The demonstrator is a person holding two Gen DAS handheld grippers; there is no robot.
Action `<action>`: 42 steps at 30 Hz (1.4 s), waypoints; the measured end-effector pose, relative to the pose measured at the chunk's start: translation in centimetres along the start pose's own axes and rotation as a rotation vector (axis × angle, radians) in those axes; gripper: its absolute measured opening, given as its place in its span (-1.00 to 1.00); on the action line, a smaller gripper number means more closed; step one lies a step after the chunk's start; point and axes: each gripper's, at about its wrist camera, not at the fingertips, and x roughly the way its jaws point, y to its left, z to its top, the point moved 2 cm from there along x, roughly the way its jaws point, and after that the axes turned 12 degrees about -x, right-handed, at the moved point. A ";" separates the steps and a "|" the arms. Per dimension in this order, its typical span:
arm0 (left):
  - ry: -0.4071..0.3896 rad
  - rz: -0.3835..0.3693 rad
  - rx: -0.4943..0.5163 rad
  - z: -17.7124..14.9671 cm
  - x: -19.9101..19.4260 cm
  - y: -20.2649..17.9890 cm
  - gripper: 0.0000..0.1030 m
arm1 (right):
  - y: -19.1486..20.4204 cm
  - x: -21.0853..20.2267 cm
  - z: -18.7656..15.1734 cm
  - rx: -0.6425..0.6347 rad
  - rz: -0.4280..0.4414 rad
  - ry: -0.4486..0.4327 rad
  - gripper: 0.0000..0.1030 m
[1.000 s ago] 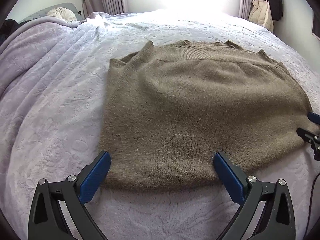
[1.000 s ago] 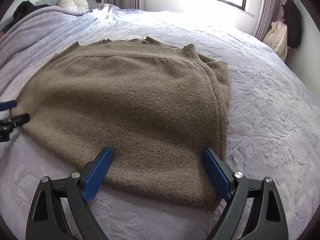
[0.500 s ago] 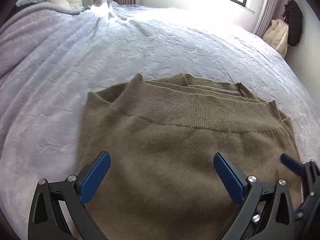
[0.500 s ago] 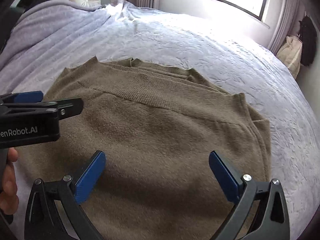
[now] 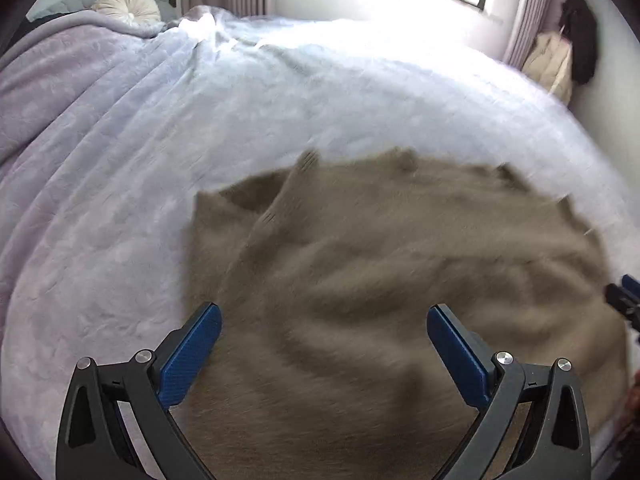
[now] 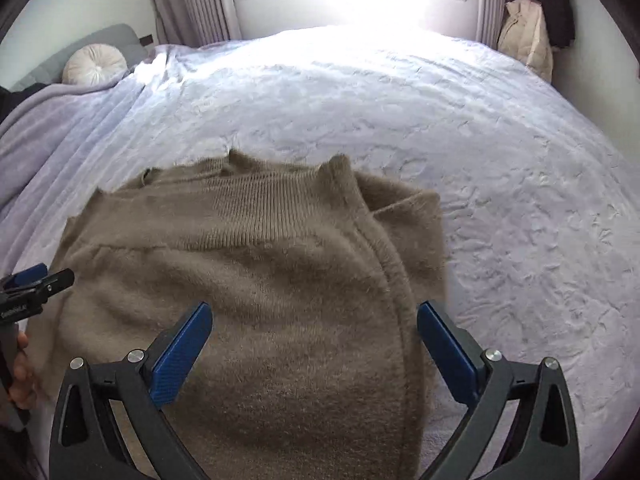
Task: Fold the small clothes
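A brown knitted sweater [image 5: 380, 260] lies folded on the pale lilac bed cover [image 5: 120, 200]. In the left wrist view it is blurred and rumpled. Its ribbed far edge [image 6: 256, 192] and a thick seam down its right side show in the right wrist view. My left gripper [image 5: 323, 310] hangs open over the sweater's left part with nothing pinched. My right gripper [image 6: 314, 306] stands wide open over the sweater [image 6: 260, 260] near its right edge, its pads apart from the cloth. The left gripper [image 6: 36, 280] shows at that view's left edge, and the right gripper [image 5: 624, 300] at the other view's right edge.
The bed cover [image 6: 500, 200] stretches far and right of the sweater. A round cream cushion [image 6: 94, 66] and a grey headboard are at the far left. Coats [image 6: 528, 40] hang by the window curtains at the far right. A person's hand [image 6: 20, 376] holds the left gripper.
Both grippers have moved forward from the sweater's near edge to above its middle, and its ribbed far edge looks closer. The cloth in the left wrist view went from flat to rumpled and blurred.
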 end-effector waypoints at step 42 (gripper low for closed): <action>0.116 0.085 -0.034 -1.3 2.9 0.6 1.00 | 8.3 4.9 1.5 -0.188 0.049 0.123 0.98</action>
